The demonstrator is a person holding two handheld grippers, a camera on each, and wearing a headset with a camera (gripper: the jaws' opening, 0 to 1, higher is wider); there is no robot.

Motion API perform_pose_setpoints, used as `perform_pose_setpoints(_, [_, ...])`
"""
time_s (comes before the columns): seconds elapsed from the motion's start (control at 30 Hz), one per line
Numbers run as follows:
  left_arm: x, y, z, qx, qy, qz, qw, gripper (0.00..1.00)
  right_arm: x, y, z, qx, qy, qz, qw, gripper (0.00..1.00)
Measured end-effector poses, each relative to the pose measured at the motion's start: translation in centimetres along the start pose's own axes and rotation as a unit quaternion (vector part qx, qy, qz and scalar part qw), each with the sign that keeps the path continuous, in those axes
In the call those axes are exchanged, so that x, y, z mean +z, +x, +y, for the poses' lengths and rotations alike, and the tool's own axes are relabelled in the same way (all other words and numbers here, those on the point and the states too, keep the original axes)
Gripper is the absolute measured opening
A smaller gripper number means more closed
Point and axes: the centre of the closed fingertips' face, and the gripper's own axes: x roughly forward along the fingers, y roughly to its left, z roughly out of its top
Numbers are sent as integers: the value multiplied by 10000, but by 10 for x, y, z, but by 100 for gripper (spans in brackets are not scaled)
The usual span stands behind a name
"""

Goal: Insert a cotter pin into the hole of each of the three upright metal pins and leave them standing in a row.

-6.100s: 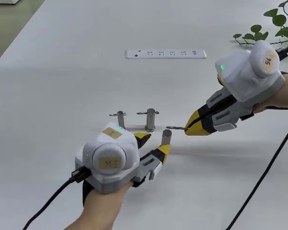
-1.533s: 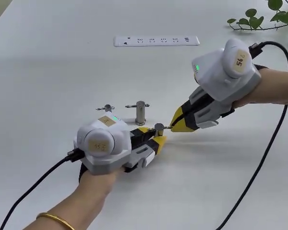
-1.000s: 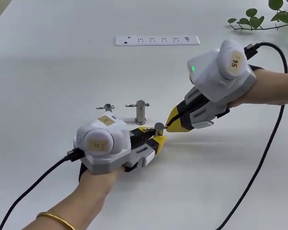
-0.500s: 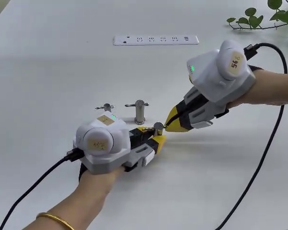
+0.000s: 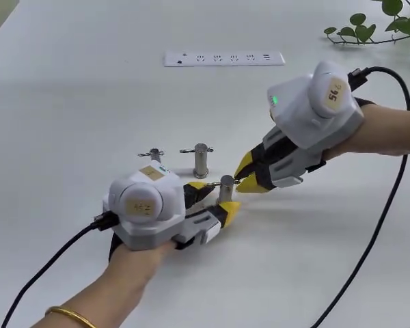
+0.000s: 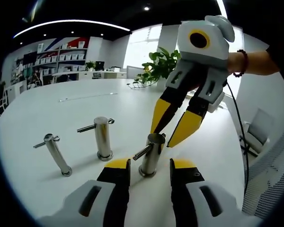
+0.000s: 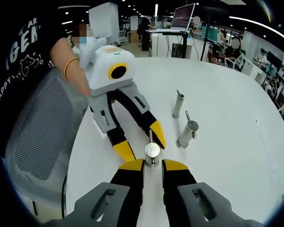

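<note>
L gripper (image 5: 217,197) jaws have let go since half a sec ago: they were clamped on near pin (image 5: 226,188), now spread, one each side of it, not touching as far as left gripper view shows. R gripper (image 5: 239,179) also eased apart. Its yellow tips sit just right of near pin's head w/ a small gap between them, nothing visibly clamped. Vs. oldest frame, cotter pin (image 6: 142,152) is no longer out in R tips. It's thru near pin's hole, long end poking out on the L gripper side, loop end toward R tips (loop too small to make out well).

That near pin stands upright on white table (image 5: 89,102) on its own. Just behind-left of it is mid pin (image 5: 201,160), and further left again far pin (image 5: 155,156). Both look upright in head view, cotters already thru. The three make a rough diagonal row.

Step, as I judge it: release after 3rd/last insertion, so task is basically done bar withdrawal. Next move calls for backing both grippers straight away from near pin w/ jaws kept wide. R tips must clear the loop so cotter isn't dragged back out, and L jaws mustn't clip the base, since the pin is slim and prob tips easy. Maybe check row alignment after.
</note>
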Motion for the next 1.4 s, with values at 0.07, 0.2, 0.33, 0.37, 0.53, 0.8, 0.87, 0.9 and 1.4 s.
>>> perform_pose_setpoints(0.07, [1, -2, -1, -4, 29, 12, 10000, 34, 3, 1, 1, -13, 67, -53, 10000, 12])
perform_pose_setpoints(0.2, [2, -8, 0, -33, 104, 41, 9999, 38, 9, 3, 1, -50, 142, -85, 9998, 16])
perform_pose_setpoints(0.33, [3, -14, -1, -43, 122, 57, 9999, 43, 12, 6, -1, -100, 314, -144, 9994, 19])
perform_pose_setpoints(0.37, [3, -14, -1, -48, 136, 55, 9999, 44, 14, 6, -1, -105, 365, -176, 9991, 19])
perform_pose_setpoints(0.53, [1, -18, -2, -72, 163, 100, 9998, 49, 14, 11, -1, -94, 441, -174, 9988, 19])
perform_pose_setpoints(0.8, [11, -26, -3, -78, 44, -16, 10000, 56, 12, 19, 1, -56, 419, -116, 9990, 14])
perform_pose_setpoints(0.87, [12, -28, -3, -71, 38, -29, 10000, 58, 11, 20, -1, -88, 400, -105, 9991, 12])
perform_pose_setpoints(0.9, [13, -29, -3, -68, 37, -39, 10000, 59, 11, 20, -1, -98, 377, -104, 9992, 11])
perform_pose_setpoints(1.4, [12, -44, -7, -146, 235, 18, 9996, 66, 6, 20, -7, -120, 331, -93, 9993, 8])
